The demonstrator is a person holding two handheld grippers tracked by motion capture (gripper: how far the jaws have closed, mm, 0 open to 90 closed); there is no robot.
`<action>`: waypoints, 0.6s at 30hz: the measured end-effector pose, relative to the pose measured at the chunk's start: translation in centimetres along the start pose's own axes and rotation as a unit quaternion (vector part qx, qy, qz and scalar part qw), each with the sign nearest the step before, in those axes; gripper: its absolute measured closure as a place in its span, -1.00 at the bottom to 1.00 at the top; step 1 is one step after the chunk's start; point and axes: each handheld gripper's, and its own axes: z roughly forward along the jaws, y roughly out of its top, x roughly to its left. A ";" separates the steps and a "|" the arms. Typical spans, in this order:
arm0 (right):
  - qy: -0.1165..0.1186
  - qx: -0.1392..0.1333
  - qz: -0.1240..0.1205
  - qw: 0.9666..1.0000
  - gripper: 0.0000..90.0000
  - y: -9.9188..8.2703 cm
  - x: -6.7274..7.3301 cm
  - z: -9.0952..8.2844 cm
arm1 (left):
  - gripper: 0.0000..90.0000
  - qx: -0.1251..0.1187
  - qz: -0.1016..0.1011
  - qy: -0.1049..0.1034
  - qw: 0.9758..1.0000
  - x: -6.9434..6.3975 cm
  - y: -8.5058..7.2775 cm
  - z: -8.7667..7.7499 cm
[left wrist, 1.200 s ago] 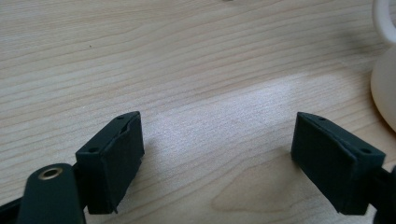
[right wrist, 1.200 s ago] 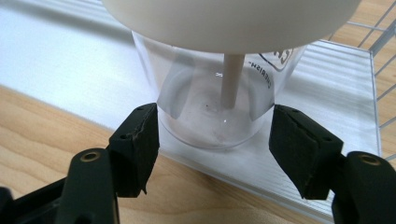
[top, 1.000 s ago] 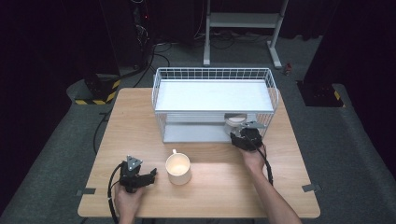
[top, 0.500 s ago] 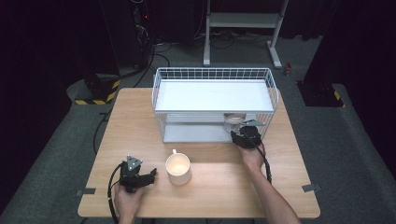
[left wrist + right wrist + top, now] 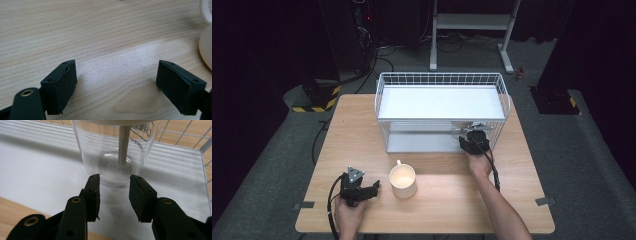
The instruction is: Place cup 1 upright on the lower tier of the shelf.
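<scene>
A clear plastic cup [image 5: 112,152] with a wooden stick [image 5: 123,142] in it stands on the white lower shelf [image 5: 37,167] of a wire rack [image 5: 442,80]. My right gripper [image 5: 114,180] sits just in front of the cup's base. Its jaws have just been closing to a narrow gap, with nothing between the pads. In the high view this gripper [image 5: 472,136] reaches into the rack's front right, at the cup [image 5: 460,131]. My left gripper [image 5: 374,187] rests open on the table, close to a cream mug [image 5: 403,181]. The mug [image 5: 206,47] is at the right edge of the left gripper view, beside the gripper [image 5: 117,67].
The wooden table [image 5: 362,135] holds the rack at the back middle. The rack's wire side [image 5: 190,132] rises right of the cup. A black cable [image 5: 492,170] trails along the right forearm. Dark floor and equipment surround the table.
</scene>
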 end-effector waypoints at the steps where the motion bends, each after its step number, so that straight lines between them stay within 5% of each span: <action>1: 0.000 0.000 0.000 1.000 0.35 0.0 0.0 0.0 | -0.61 0.000 0.000 0.000 1.000 0.0 0.0 0.0; 3: -0.002 -0.016 -0.018 1.000 0.37 0.4 -0.2 0.3 | -0.61 0.001 0.001 0.000 1.000 0.0 0.0 0.0; 6: -0.006 -0.010 -0.020 1.000 0.38 0.4 -0.1 0.6 | -0.61 0.000 0.001 0.000 1.000 0.0 0.0 0.0; 7: -0.008 0.007 0.004 1.000 0.38 0.3 0.2 0.5 | -0.61 0.001 0.001 -0.001 1.000 0.0 0.0 0.0; 10: -0.013 -0.005 -0.016 1.000 0.37 0.5 0.0 0.9 | -0.61 0.001 0.001 0.000 1.000 0.0 0.0 0.0; 11: -0.008 0.017 0.024 1.000 0.37 0.4 0.6 0.6 | -0.61 0.000 0.000 0.000 1.000 0.0 0.0 0.0; 12: -0.010 -0.009 -0.022 1.000 0.36 0.5 0.1 0.8 | -0.61 0.000 0.000 0.000 1.000 0.0 0.0 0.0; 18: 0.009 0.002 -0.011 1.000 0.12 0.1 0.2 -0.1 | -0.61 0.000 0.000 0.000 1.000 0.0 0.0 0.0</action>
